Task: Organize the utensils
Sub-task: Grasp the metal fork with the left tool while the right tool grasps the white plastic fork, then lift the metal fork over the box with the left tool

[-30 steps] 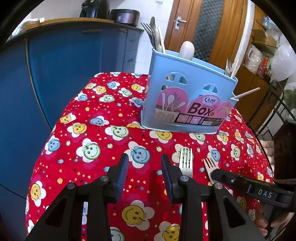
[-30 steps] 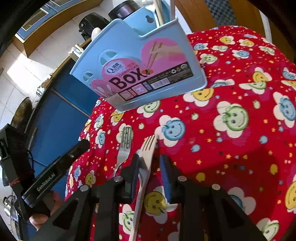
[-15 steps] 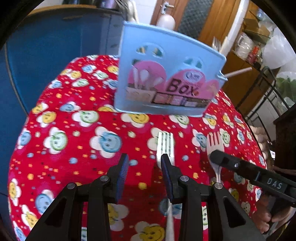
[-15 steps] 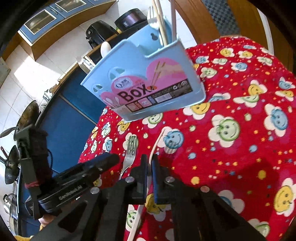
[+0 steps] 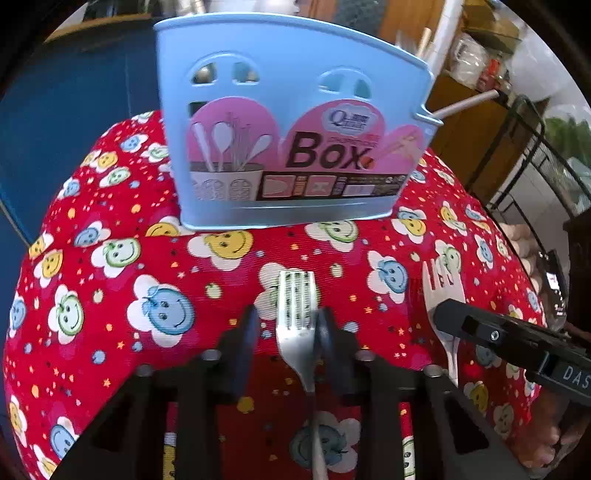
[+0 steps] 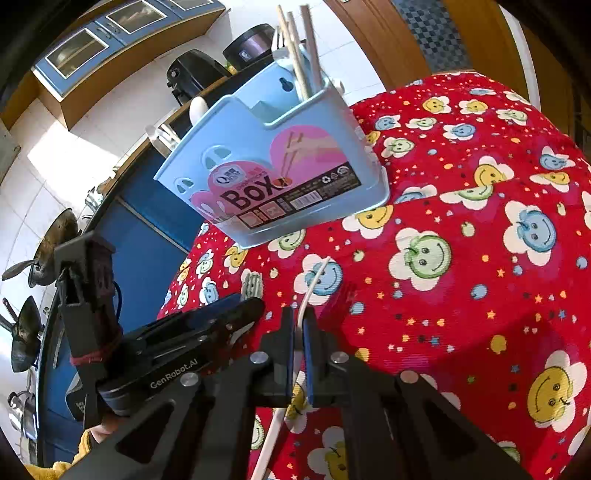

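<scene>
A light blue utensil box point(image 5: 295, 129) stands on the red smiley tablecloth point(image 5: 110, 280); it also shows in the right wrist view point(image 6: 273, 173), holding chopsticks point(image 6: 299, 51) and other utensils. A metal fork point(image 5: 297, 317) lies on the cloth between the fingers of my left gripper point(image 5: 286, 332), which is open around it. My right gripper point(image 6: 299, 332) is shut on a white plastic fork point(image 6: 310, 291), seen edge-on and lifted off the cloth. That fork's tines point(image 5: 441, 277) and the right gripper point(image 5: 517, 347) show in the left wrist view.
A blue counter point(image 6: 147, 240) with pans and appliances runs along the left. A wooden door point(image 6: 461, 33) stands behind the table. A black wire rack point(image 5: 535, 155) is at the right. The left gripper's body point(image 6: 166, 350) sits close beside the right gripper.
My left gripper moved forward and right until the metal fork lies between its fingers. My right gripper shut on the white fork and lifted it, turning it on edge.
</scene>
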Demonstrator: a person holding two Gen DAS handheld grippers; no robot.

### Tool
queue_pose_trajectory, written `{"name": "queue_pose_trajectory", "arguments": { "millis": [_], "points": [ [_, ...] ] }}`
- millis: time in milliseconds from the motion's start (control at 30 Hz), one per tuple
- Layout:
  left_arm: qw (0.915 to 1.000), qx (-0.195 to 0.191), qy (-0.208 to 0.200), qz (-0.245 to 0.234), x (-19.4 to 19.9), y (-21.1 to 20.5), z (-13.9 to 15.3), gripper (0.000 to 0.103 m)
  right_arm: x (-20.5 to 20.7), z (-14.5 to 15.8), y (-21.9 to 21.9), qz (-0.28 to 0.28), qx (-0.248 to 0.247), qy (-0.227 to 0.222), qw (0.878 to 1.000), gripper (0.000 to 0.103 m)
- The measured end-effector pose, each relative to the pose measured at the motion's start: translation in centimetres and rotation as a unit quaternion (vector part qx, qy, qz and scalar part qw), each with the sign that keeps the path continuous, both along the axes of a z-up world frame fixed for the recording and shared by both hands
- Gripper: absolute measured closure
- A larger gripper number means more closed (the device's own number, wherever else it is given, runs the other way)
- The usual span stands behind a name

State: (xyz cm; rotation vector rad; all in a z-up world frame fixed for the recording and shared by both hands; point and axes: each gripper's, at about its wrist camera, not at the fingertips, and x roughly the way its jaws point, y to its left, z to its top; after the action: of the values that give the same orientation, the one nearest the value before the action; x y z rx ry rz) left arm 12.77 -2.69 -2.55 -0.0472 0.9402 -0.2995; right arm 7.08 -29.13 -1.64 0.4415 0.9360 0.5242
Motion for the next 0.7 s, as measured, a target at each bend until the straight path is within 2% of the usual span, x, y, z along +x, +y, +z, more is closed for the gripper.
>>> {"name": "queue_pose_trajectory", "arguments": {
  "millis": [267,400,467,667,700],
  "points": [
    [0.9999,-0.006,-0.013,0.007,-0.7,-0.6,0.5,0.082,0.2,0.0,-0.5,-0.004,0.002,-0.003,1.000,0.097],
    [0.9989,0.026,-0.039,0.003,-1.7,-1.7,1.0,0.082,0.1,0.1,-0.5,-0.005,0.002,-0.006,1.000,0.097],
    [0.9981,0.030,-0.054,-0.002,-2.3,-1.9,1.4,0.082,-0.1,0.4,-0.6,-0.006,0.005,-0.012,1.000,0.097],
    [0.9949,-0.013,-0.100,-0.006,-3.8,-1.3,3.8,0.083,-0.9,2.3,-1.0,-0.010,0.002,-0.053,0.999,0.097],
    [0.9942,-0.019,-0.106,-0.004,-4.1,-1.0,4.1,0.103,-1.0,2.6,-1.0,-0.010,0.002,-0.058,0.998,0.097]
  ]
}}
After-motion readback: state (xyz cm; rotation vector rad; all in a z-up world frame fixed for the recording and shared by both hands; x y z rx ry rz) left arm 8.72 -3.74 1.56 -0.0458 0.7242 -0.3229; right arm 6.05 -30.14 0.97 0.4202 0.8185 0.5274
